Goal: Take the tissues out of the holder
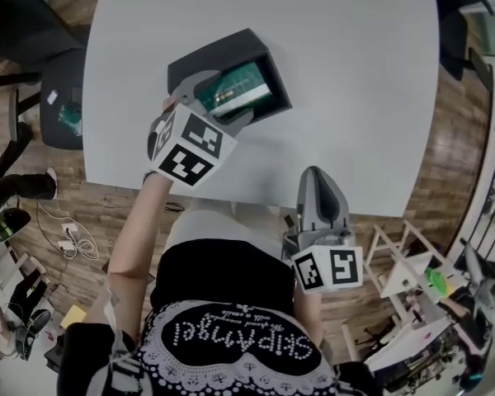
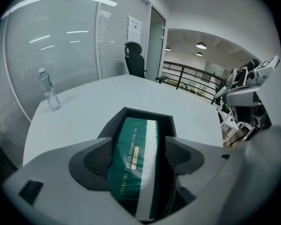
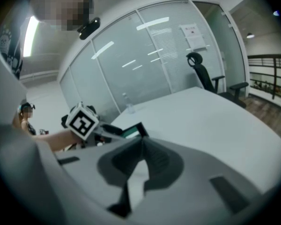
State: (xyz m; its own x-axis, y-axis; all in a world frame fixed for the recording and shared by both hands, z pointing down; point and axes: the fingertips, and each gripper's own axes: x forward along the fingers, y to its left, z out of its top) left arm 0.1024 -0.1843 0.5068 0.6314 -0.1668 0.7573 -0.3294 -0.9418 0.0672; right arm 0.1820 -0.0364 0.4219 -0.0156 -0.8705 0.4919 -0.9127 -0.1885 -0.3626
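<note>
My left gripper, jaws spread, over green tissue pack inside black holder on white table. My right gripper at near table edge.

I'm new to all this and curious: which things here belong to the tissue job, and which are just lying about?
Job: green tissue pack; black holder it lies in; left gripper, open astride the pack.
Lying about: water bottle; office chair; right gripper, shut and empty.

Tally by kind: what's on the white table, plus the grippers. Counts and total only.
Tissue pack: 1
Holder: 1
Water bottle: 1
Grippers: 2, the left gripper with jaws open astride the tissue pack, the right gripper with jaws shut and empty
Total: 5
</note>
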